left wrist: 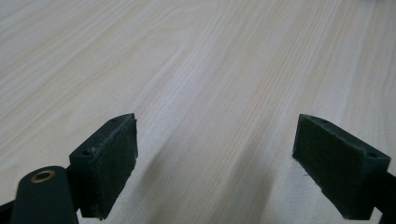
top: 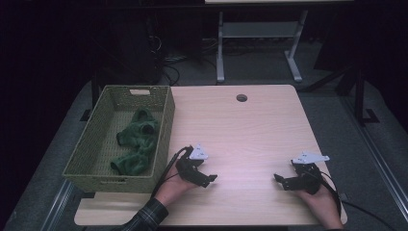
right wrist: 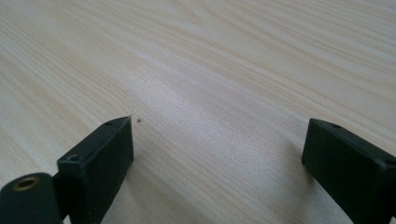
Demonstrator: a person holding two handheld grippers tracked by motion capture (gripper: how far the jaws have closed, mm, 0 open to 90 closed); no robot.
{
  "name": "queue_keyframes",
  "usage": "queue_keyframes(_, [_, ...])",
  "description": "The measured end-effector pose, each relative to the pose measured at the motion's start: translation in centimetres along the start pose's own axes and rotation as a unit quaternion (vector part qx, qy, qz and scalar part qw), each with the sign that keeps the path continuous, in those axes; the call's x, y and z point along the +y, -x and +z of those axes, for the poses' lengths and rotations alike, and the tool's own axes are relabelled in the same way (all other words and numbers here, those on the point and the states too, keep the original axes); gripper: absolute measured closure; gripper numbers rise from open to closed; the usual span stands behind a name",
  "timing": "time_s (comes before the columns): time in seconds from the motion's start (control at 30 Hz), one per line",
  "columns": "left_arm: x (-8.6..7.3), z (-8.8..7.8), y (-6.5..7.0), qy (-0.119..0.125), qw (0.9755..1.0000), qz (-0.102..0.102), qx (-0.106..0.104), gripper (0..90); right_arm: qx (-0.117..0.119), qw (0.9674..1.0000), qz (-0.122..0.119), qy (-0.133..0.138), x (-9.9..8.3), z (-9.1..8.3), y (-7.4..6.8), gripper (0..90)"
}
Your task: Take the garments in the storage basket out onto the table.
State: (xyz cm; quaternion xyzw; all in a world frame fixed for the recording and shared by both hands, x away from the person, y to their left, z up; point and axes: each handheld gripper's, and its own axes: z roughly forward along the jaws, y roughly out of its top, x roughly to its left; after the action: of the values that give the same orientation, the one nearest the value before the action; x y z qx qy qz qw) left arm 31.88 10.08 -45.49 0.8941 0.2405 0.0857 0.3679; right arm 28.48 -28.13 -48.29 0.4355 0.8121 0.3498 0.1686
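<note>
On the light wooden table (top: pixel 240 130) both hands rest near the front edge. My left gripper (top: pixel 210 179) lies low on the wood, just right of the basket, pointing toward the middle; its jaws stand wide apart (left wrist: pixel 215 163) with bare tabletop between them. My right gripper (top: pixel 279 180) sits at the front right and points left; its jaws are also spread (right wrist: pixel 217 163) over bare wood, holding nothing. A green woven basket (top: pixel 166 120) stands at the table's left side with crumpled green cloth (top: pixel 137 142) inside.
A round cable hole (top: pixel 241 97) sits near the table's far edge. Beyond the table stand the grey legs of another desk (top: pixel 220 48) and some cables on the dark floor. Cables trail from both grippers toward the front edge.
</note>
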Motion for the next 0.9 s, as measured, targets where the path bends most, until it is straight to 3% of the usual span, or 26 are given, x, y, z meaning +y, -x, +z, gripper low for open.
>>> queue_keyframes(0.43, [1.7,-1.6,0.0,-0.012,0.9999,0.011,-0.005,13.6,-0.001,1.0000,0.001,0.000,0.0,0.0,0.0,8.7])
queue_keyframes(0.9, [3.6,-3.9,-1.0,-0.013,0.9999,0.005,-0.002,14.0,-0.001,1.0000,-0.001,0.001,0.0,0.0,0.0,8.7])
